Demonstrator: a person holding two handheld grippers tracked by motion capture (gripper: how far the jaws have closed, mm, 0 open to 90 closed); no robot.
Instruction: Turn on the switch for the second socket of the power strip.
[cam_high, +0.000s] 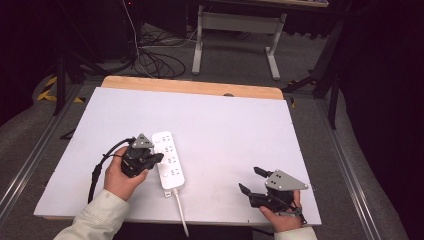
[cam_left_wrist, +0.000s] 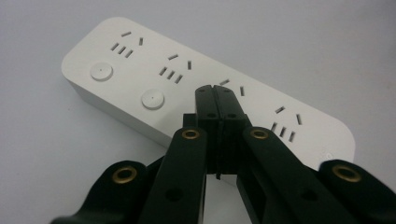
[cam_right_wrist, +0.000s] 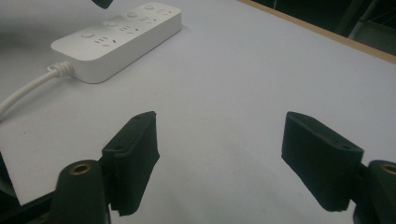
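White tabletop (cam_high: 225, 130) carries a rigid white plastic power strip (cam_high: 168, 160), light and smooth; its long sides offer the best hold. Left gripper (cam_left_wrist: 215, 88) hovers over it, jaws closed and empty; right gripper (cam_right_wrist: 229, 158) jaws wide.

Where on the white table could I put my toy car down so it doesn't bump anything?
Lots of room: the whole far half of the white table, up to its wooden edge, and the wide middle patch between the power strip and the right claw. It is crowded at the near left, where the left claw sits shut over the power strip, whose cord runs off the near edge.
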